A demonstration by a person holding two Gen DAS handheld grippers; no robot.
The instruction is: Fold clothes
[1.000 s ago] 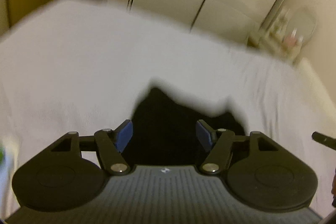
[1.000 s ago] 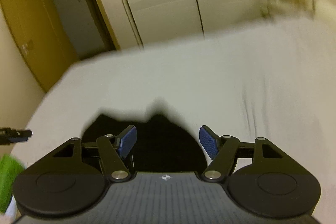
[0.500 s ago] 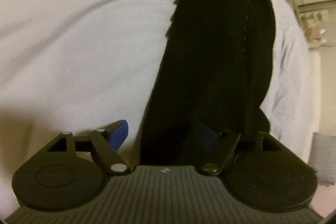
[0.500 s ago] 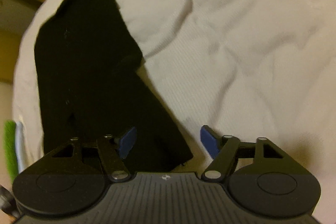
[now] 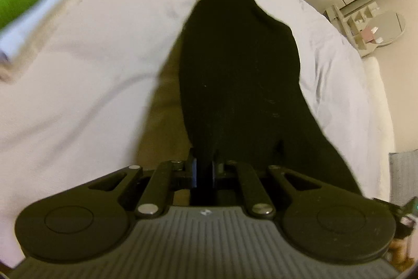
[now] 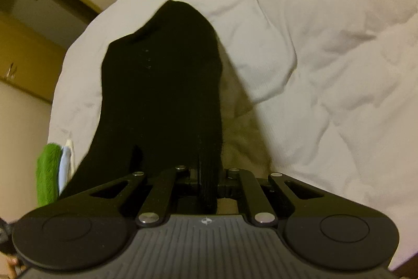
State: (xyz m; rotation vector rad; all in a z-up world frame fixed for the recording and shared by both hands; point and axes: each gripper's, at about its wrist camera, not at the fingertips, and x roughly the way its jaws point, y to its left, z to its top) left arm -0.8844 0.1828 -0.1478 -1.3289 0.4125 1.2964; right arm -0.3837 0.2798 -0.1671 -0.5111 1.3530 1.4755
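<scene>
Half a second ago both pairs of jaws stood apart over the black garment (image 5: pixel 240 75); now the left gripper (image 5: pixel 205 171) and right gripper (image 6: pixel 207 181) are each clamped on its near edge. From the jaws the cloth runs forward and away, over the white bed (image 5: pixel 91 69). Only the left view shows a shelf unit (image 5: pixel 365 30) far right; a green cloth (image 6: pixel 47 174) appears in both.
</scene>
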